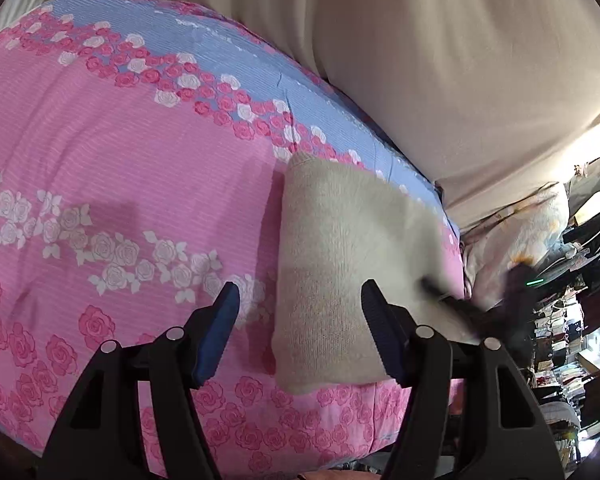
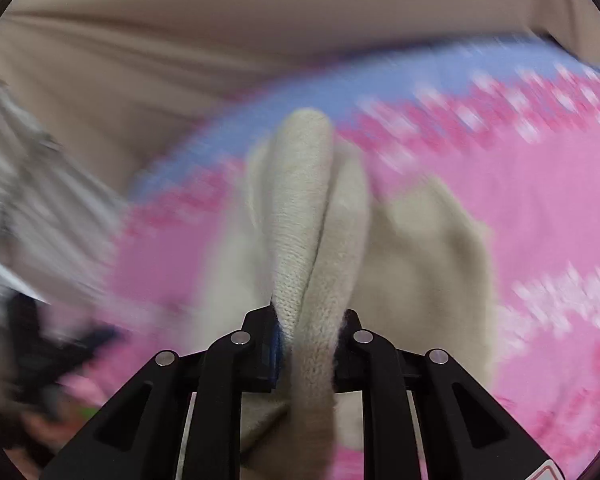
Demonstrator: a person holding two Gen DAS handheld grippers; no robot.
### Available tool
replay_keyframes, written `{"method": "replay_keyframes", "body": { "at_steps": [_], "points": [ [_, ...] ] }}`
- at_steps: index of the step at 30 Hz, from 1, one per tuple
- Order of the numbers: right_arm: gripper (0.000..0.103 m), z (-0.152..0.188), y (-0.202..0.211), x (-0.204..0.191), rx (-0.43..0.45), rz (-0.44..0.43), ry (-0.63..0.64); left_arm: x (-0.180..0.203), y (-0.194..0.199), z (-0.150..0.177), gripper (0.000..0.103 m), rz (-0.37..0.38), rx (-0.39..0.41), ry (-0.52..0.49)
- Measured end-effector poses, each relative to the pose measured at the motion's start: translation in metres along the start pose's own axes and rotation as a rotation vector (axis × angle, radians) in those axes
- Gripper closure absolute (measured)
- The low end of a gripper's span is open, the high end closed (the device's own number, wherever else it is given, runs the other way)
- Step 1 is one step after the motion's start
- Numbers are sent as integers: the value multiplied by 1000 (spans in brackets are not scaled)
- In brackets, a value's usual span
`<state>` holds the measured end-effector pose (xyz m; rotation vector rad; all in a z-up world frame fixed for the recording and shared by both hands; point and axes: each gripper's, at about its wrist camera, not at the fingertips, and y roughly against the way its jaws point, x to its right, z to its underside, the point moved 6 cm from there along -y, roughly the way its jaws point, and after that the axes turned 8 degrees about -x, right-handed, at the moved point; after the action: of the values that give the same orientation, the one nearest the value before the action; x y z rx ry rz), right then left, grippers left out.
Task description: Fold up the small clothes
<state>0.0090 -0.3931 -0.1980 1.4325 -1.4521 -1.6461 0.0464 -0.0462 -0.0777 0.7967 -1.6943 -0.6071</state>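
In the left wrist view, a pink bedspread (image 1: 112, 160) with rose prints and a blue band along its far side covers the bed. The left hand-held gripper (image 1: 298, 300) hangs over it with its jaws spread wide and nothing between them. Its right finger overlaps the near edge of a cream knitted garment (image 1: 340, 264), which lies flat on the bedspread as a folded oblong. Beyond the bed hangs a beige curtain (image 1: 440, 60). At the garment's right edge the right hand-held gripper (image 1: 440, 294) shows as a dark blur. Further right are a pale bundle of bedding (image 1: 528, 224) and crowded shelves (image 1: 572, 320) beside the bed.

In the right wrist view, blurred clutter sits at the left. The right hand-held gripper (image 2: 308, 316) is clamped tight on a raised ridge of the garment (image 2: 300, 208), the rest spilling onto the bedspread (image 2: 540, 200) to its right.
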Motion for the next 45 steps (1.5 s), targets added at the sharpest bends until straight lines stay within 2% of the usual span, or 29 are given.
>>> {"method": "replay_keyframes", "body": {
  "at_steps": [1,3,5,8,11,13,14,17,18,19,21,25,28,30,31,33,34,35,36,37,40,42,43,44,45],
  "points": [
    [87,8,-13,12,-14,-26,-44,0,-3,2,42,0,-12,0],
    [87,14,-5,19,55,-139,-115,4,-8,5,42,-9,-35,-14],
    [86,13,-1,18,66,-175,-156,8,-10,6,42,-13,-39,-34],
    [86,8,8,3,67,-163,-112,14,-20,7,41,-21,-66,-48],
    [88,-6,54,-18,173,-242,-72,24,-25,10,41,-32,-82,-95],
    [88,-10,67,-20,208,-221,-32,30,-27,12,40,-30,-91,-122],
    [88,-11,61,-13,201,-161,-24,32,-30,13,40,-29,-97,-127],
    [88,-3,10,26,79,11,-57,37,-43,17,40,-20,-132,-136],
    [88,2,-2,36,79,-29,-94,39,-46,18,40,-19,-140,-138],
    [88,3,3,38,107,-82,-133,40,-49,18,40,-18,-146,-141],
    [88,2,17,34,121,-119,-166,45,-53,20,40,-18,-157,-151],
    [88,-1,46,17,172,-108,-79,53,-65,24,40,-12,-180,-161],
    [87,1,9,36,73,-34,-76,61,-74,27,40,-7,-193,-174],
    [87,6,10,48,80,-126,-145,65,-83,30,40,-16,-209,-180],
    [83,5,19,49,88,-154,-179,66,-87,31,40,-30,-217,-185],
    [76,6,37,43,112,-151,-180,69,-92,32,39,-48,-220,-198],
    [65,8,45,41,110,-151,-162,70,-95,33,39,-53,-220,-199],
    [58,12,48,39,95,-162,-154,72,-98,34,39,-49,-224,-197],
    [46,17,48,38,73,-187,-155,72,-100,35,39,-48,-228,-195],
    [41,24,44,37,35,-219,-165,73,-103,36,39,-52,-233,-194],
    [39,45,31,36,-25,-246,-192,75,-105,35,39,-62,-213,-197],
    [41,50,22,33,-28,-251,-195,76,-106,34,38,-63,-195,-200],
    [71,49,19,30,-32,-241,-175,76,-108,34,37,-67,-196,-201],
    [78,46,23,24,-27,-231,-146,77,-111,34,37,-76,-198,-203],
    [80,43,33,20,6,-223,-123,77,-112,34,37,-81,-195,-207]
  ]
}}
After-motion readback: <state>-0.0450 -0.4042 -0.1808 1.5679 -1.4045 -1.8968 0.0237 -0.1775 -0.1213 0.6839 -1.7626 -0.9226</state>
